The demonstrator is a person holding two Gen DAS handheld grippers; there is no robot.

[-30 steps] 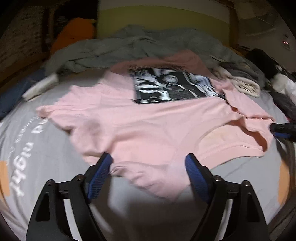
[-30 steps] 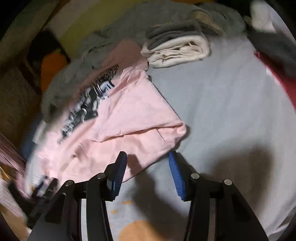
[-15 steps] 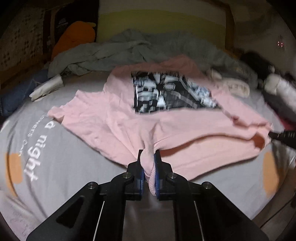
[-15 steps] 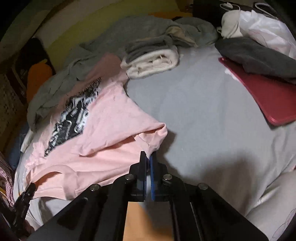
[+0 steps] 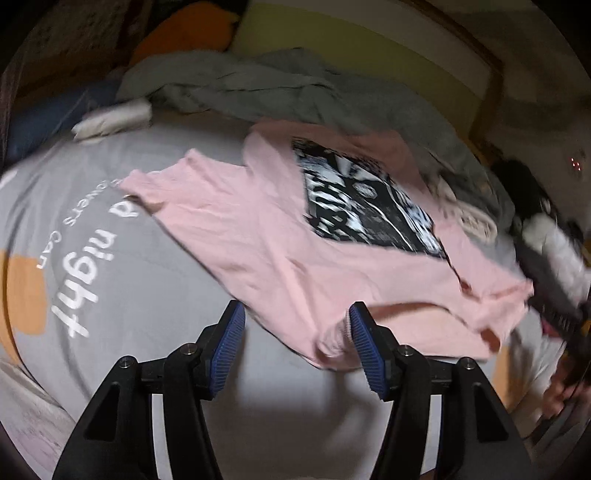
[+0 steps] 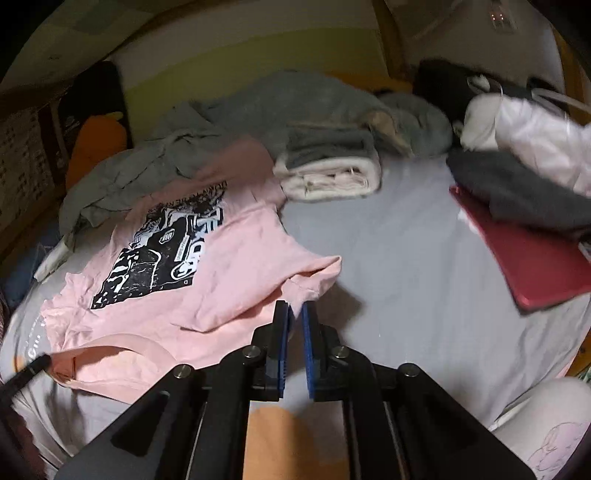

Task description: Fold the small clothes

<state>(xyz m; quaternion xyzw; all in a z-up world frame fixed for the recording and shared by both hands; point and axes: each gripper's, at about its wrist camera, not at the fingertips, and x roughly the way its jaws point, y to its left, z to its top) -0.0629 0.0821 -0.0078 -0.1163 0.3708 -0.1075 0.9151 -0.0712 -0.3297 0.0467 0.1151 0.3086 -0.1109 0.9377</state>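
A pink T-shirt (image 5: 280,236) with a black-and-white print lies spread on the grey bed sheet (image 5: 110,280). My left gripper (image 5: 295,332) is open at the shirt's near hem; the fabric edge lies against the right finger's pad (image 5: 360,332). In the right wrist view the same shirt (image 6: 207,280) lies to the left. My right gripper (image 6: 294,314) is nearly shut, a narrow gap between the jaws, at the sleeve corner (image 6: 314,280). I cannot tell whether cloth is still pinched there.
Crumpled grey clothes (image 5: 280,92) lie behind the shirt. A folded cream and grey stack (image 6: 332,170) sits beyond the sleeve. A red flat case (image 6: 532,258) under a dark garment (image 6: 517,192) and a white bag (image 6: 532,140) lie at right. An orange cushion (image 5: 184,33) is at the back.
My left gripper, shut on the shirt hem half a second ago, has opened and let it drop. My right gripper's jaws have parted slightly at the sleeve corner.
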